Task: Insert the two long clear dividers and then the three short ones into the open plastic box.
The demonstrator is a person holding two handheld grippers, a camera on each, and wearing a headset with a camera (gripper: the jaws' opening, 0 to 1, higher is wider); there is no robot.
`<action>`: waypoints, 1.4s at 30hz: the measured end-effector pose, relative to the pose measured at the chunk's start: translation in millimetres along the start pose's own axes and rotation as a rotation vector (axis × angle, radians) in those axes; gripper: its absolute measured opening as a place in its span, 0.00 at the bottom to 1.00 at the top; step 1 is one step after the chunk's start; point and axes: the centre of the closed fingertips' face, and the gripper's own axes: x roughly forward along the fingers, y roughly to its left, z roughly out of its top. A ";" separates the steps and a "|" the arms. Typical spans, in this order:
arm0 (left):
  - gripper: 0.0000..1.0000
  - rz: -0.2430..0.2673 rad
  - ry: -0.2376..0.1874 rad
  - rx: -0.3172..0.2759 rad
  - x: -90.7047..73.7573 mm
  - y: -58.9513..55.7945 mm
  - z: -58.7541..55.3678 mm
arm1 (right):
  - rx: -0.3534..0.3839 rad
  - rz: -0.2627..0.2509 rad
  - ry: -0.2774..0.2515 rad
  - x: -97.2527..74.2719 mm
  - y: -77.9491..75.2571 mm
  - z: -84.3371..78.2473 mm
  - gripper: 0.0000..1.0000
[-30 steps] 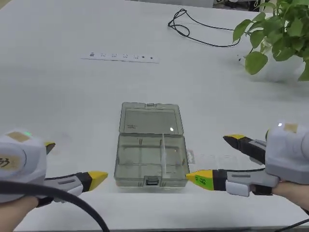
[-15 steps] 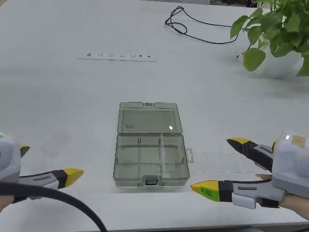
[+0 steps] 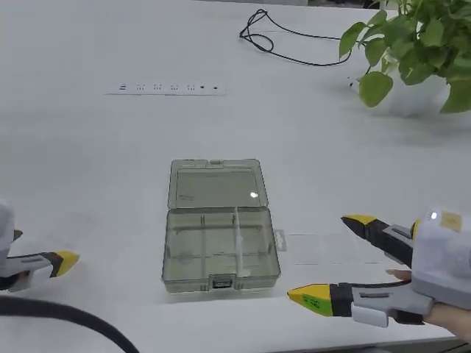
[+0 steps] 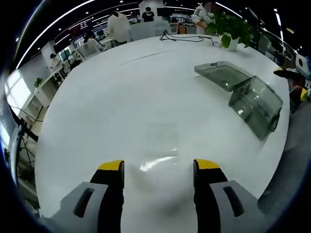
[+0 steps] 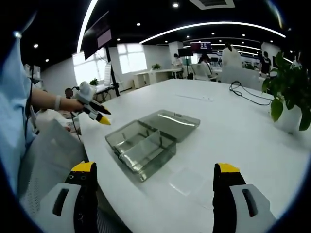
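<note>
Some clear dividers (image 3: 335,247) lie between the right gripper's (image 3: 329,258) jaws.

A white worktop (image 3: 81,169) carries a white power strip (image 3: 164,89) at eleven o'clock, a looped black cable (image 3: 257,44) near twelve, and a leafy green plant (image 3: 412,44) at one o'clock, seemingly in a pale pot (image 3: 416,103).
</note>
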 end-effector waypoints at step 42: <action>0.32 -0.006 0.067 -0.154 13.6 -1.4 -5.5 | 0.075 0.048 -0.131 12.1 -29.2 31.6 0.99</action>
